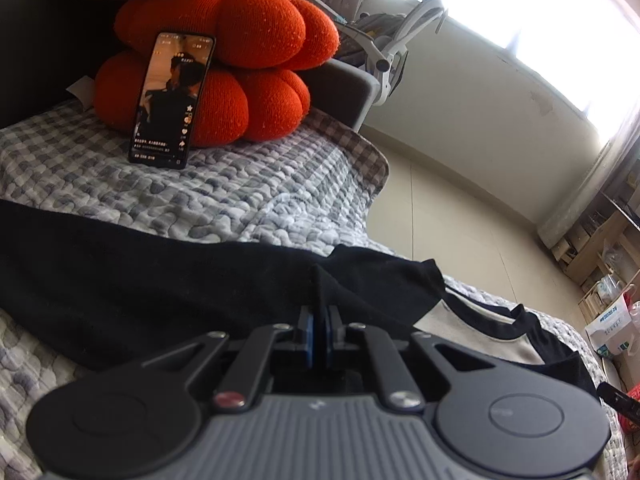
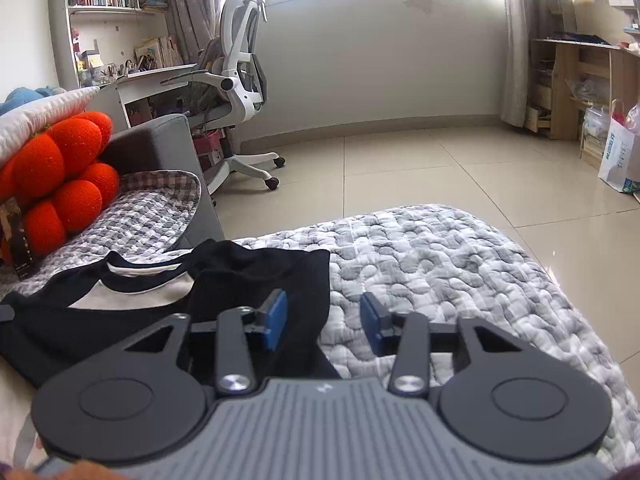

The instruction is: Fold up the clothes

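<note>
A black-and-cream raglan T-shirt of soft knit (image 1: 168,280) lies spread on a bed under a grey pebble-pattern quilt (image 1: 224,196), with its black-trimmed neckline (image 2: 132,270) toward twelve o'clock in the right wrist view. The left hand-held gripper (image 1: 320,330) has its blue pads pressed together on a raised pinch of black fabric that stands up in a small ridge between them. The right hand-held gripper (image 2: 323,320) is spread wide, hanging just over the shirt's black sleeve edge (image 2: 312,280), with one pad above cloth and the other above bare quilt. The garment looks light and limp; it will likely sag and drag rather than hold a shape, and the quilt's texture may snag it a little. A grip on a hem, seam or sleeve edge should carry better than one on a loose mid-panel fold, which could slip out. At about eleven o'clock in the left wrist view, a lit black smartphone (image 1: 170,100) leans against two stacked orange pumpkin-shaped knit cushions (image 1: 248,36), well apart from the shirt.
</note>
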Demonstrator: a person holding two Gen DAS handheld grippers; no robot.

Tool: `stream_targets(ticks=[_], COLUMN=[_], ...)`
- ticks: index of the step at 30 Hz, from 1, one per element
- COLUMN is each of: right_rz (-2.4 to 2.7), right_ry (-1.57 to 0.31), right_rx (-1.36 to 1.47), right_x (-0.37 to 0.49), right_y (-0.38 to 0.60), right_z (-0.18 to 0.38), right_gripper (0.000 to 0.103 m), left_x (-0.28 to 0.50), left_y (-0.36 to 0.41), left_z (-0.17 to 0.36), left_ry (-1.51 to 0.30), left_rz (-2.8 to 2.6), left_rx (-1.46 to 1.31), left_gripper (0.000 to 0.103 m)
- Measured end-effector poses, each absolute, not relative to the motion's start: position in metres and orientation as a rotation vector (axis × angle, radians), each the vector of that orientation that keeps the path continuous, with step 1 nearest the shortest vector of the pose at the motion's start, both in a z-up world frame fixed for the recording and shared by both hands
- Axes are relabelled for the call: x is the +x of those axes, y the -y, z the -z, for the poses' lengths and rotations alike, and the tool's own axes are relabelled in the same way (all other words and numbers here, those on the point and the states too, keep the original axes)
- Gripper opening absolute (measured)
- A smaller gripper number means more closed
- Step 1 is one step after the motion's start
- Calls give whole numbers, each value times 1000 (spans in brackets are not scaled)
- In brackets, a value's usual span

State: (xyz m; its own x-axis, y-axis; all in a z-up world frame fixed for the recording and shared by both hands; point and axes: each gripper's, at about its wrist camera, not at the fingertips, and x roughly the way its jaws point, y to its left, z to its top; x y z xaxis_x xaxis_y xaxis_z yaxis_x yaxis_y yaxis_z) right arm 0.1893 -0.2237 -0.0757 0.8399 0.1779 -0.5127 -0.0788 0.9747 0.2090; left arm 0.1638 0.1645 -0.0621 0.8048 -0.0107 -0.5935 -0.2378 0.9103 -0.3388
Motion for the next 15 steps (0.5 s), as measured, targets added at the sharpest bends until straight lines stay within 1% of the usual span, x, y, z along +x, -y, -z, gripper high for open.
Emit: stream_targets(ticks=[2, 3, 5, 6, 8, 9, 15], right_rz=[-134, -133, -132, -133, -136, -138, -97], right_ry=[-565, -568, -572, -567, -557, -552, -518], right_rx=[186, 187, 189, 189, 189, 188, 238], right_x=[196, 200, 206, 206, 207, 208, 206], right_y=[222, 221, 219, 218, 217, 216, 224], right_z=[79, 81, 84, 84, 83, 82, 82], right_gripper=[31, 29, 28, 25, 13, 9, 5], left_x=[165, 166, 168, 169, 171, 172, 165], left_y=[-166, -167, -168, -167, -167, -167, -169], left_z=[65, 67, 70, 71, 74, 75, 66], left_ry=[-636, -638, -641, -644, -653, -655, -563], left_rz=[-123, -121, -120, -121, -121, -121, -152], left_rx=[-419, -422, -421, -415, -406, -407, -418], left_gripper=[6, 6, 6, 6, 6, 6, 5])
